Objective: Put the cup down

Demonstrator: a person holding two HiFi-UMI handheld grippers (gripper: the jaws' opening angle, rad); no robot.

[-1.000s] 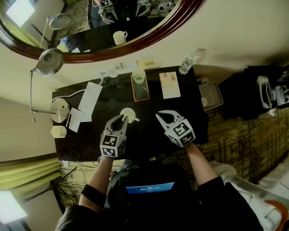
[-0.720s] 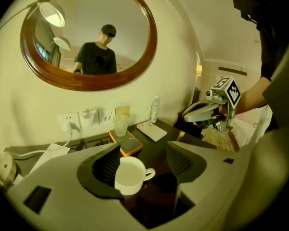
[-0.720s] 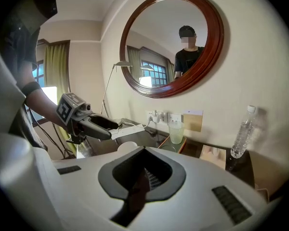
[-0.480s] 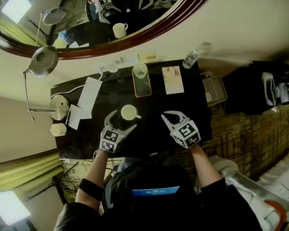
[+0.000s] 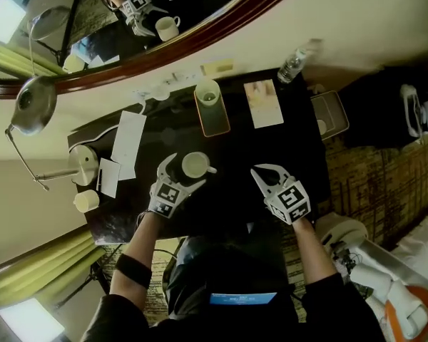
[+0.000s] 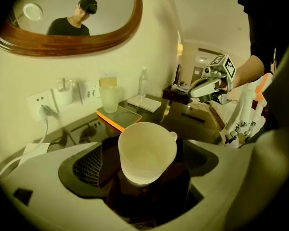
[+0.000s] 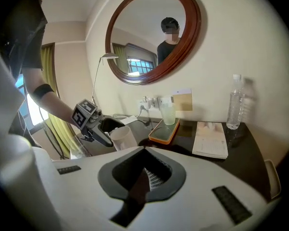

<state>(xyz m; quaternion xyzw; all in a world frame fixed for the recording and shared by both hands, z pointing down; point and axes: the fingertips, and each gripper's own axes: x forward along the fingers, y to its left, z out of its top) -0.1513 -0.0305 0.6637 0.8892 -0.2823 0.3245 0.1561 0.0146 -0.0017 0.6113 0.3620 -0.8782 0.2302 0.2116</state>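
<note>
A white cup [image 5: 194, 165] with a small handle stands upright on the black table [image 5: 235, 148]. My left gripper [image 5: 187, 171] is open around it. Its jaws have just been opening, and in the left gripper view the cup [image 6: 147, 150] sits between the spread pads with a gap on each side. My right gripper [image 5: 257, 171] hovers shut and empty over the table to the right of the cup. In the right gripper view its jaws [image 7: 144, 150] meet, and the cup [image 7: 124, 137] shows at the left between the left gripper's jaws.
An orange tray [image 5: 215, 123] with a glass [image 5: 207, 93] on it lies behind the cup. A booklet [image 5: 264, 102] and a water bottle [image 5: 294, 64] are at the back right. A lamp base [image 5: 83, 164], papers [image 5: 128, 140] and a small pale cup [image 5: 85, 200] are on the left.
The left gripper's jaws, closed on the cup a second ago, now stand wide apart around it. Both grippers have sunk towards the table.
</note>
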